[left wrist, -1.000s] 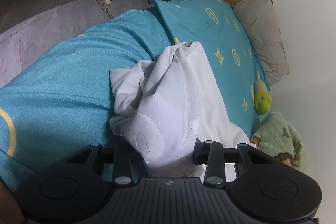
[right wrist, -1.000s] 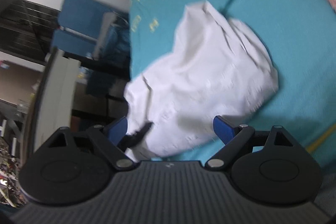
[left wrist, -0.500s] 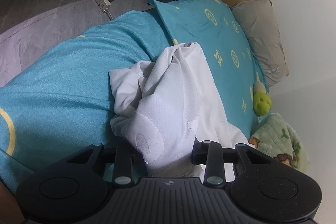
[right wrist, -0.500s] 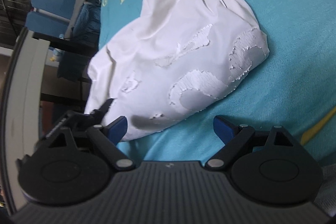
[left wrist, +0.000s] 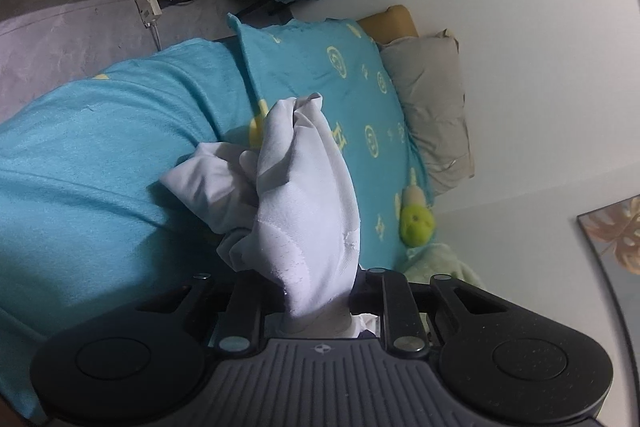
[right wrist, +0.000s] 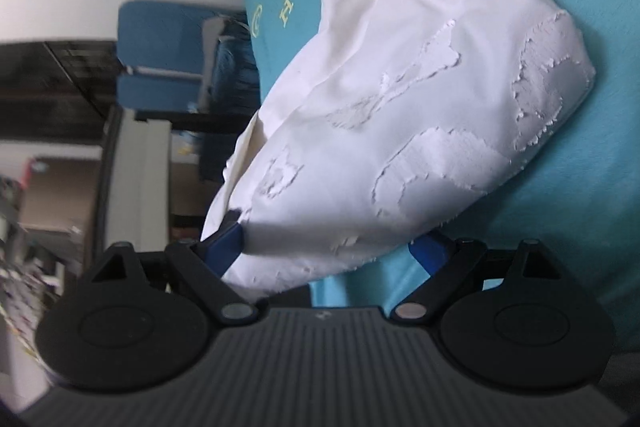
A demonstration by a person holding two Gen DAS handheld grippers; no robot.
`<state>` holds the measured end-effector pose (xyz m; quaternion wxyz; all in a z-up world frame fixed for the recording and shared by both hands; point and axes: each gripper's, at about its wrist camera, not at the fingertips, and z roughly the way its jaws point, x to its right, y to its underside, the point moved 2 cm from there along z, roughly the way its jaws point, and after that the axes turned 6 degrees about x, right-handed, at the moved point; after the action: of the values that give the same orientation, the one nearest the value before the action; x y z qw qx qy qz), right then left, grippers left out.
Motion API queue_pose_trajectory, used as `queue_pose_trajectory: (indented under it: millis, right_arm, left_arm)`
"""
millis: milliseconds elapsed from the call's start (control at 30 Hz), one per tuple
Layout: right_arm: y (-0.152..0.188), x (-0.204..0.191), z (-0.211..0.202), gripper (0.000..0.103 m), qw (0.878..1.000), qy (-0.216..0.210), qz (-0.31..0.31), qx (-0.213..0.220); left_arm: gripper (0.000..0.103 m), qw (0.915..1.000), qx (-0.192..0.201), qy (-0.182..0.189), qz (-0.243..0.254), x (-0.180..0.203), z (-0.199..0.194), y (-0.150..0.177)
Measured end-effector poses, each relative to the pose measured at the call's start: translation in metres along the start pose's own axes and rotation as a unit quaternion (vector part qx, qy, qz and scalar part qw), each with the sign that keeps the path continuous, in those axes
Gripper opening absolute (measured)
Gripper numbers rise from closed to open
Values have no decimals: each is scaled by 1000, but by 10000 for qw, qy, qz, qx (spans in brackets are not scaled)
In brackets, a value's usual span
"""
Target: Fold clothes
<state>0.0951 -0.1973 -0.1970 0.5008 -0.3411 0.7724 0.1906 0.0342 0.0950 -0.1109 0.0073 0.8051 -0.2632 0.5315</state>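
The white T-shirt (left wrist: 304,211) lies bunched on the teal bedspread (left wrist: 100,147); the left gripper (left wrist: 316,303) has its jaws closing on a gathered fold of it; only the left wrist view shows the green plush toy (left wrist: 418,223) and beige pillow (left wrist: 432,107) at far right; the right wrist view shows the right gripper (right wrist: 332,251), jaws spread wide and released, with the shirt's near edge between them, and a blue chair (right wrist: 168,55) at left.

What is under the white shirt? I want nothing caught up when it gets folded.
The white shirt lies bunched on the teal bedspread, which shows all around it. Whatever sits beneath the bunched folds is covered and cannot be seen.
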Motion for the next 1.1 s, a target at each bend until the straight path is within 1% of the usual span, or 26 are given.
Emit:
queue_pose_trajectory:
  millis: [67,200,233,267,300,367,400,433,467,500,600,700,800,967,1100]
  right_arm:
    - [-2,4,-4,91,9997,-45,137,206]
    - [-13,18,-19,91,9954,224,362,858]
    - [-15,24,-22,91,9931,303,526,1002]
    - [-18,30,-26,89,9904,336,720,1132]
    - [-21,35,-29,81,9877,339,898,1237]
    - [-25,39,-33,78,9846,375,1019,1368]
    - [-27,41,-36,71,9831,395,1071,1430]
    - [-27,41,-34,68,9835,428,1027,1426]
    - [-26,39,-32,60,9842,464,967,1411]
    - [-25,37,-30,48,9843,467,919,1430]
    - [-22,23,-26,32,9858,546,553,1489]
    - [-23,9,-33,28,9857,520,278,1576]
    - [-25,-6,-42,27,9854,477,55,1633]
    - [-26,-38,-70,26,9837,332,-135,1764]
    - [-11,-57,-107,26,9825,363,-233,1813]
  left_arm:
    - [21,9999,15,63,-89,-1,-1,-1]
    - [21,9995,81,184,-246,-4,-5,-4]
    - [21,9995,92,178,-249,-4,-5,-4]
    - [21,9995,103,173,-253,-4,-5,-4]
    - [21,9995,100,163,-261,-4,-4,-4]
    - [21,9994,96,154,-287,-5,-4,-4]
    - [21,9994,97,153,-299,-5,-4,-5]
    - [21,9994,102,141,-299,-5,-4,-6]
    - [21,9996,83,103,-266,-3,-3,-6]
    - [21,9997,63,66,-232,-2,-2,-7]
    - [21,10000,27,-27,-28,6,0,-9]
    - [21,10000,-68,-62,-31,15,0,-14]
    - [21,9999,-122,-16,89,29,-5,-18]
    - [21,9994,-314,66,138,60,-29,-22]
    - [21,9975,-576,32,400,88,-57,-20]
